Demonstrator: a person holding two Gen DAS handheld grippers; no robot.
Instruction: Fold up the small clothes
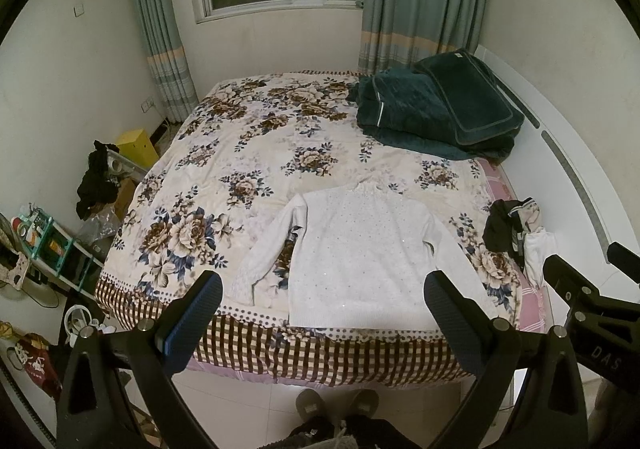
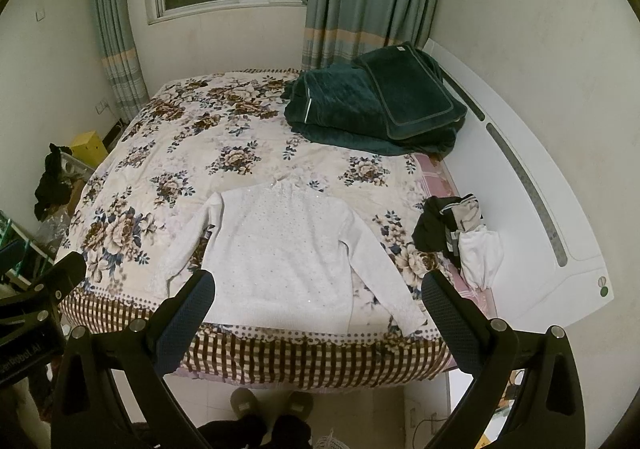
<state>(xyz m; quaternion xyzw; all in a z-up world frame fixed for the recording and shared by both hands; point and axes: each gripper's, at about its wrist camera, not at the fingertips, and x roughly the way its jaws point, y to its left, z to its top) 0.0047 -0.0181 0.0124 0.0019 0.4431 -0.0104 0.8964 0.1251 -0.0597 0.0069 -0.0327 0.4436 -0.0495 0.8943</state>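
Observation:
A white long-sleeved sweater (image 1: 356, 249) lies flat, sleeves spread, near the front edge of the floral bed cover (image 1: 248, 137); it also shows in the right wrist view (image 2: 280, 249). My left gripper (image 1: 324, 313) is open and empty, held above the bed's front edge over the sweater's hem. My right gripper (image 2: 318, 309) is open and empty, also above the hem. A small heap of dark and white clothes (image 1: 516, 237) lies at the bed's right side, also in the right wrist view (image 2: 460, 233).
A folded dark green blanket (image 1: 440, 109) sits at the far right of the bed (image 2: 380, 101). A white headboard (image 2: 520, 177) runs along the right. Shelves and clutter (image 1: 52, 245) stand left of the bed. Slippered feet (image 1: 336, 405) stand on the tiled floor.

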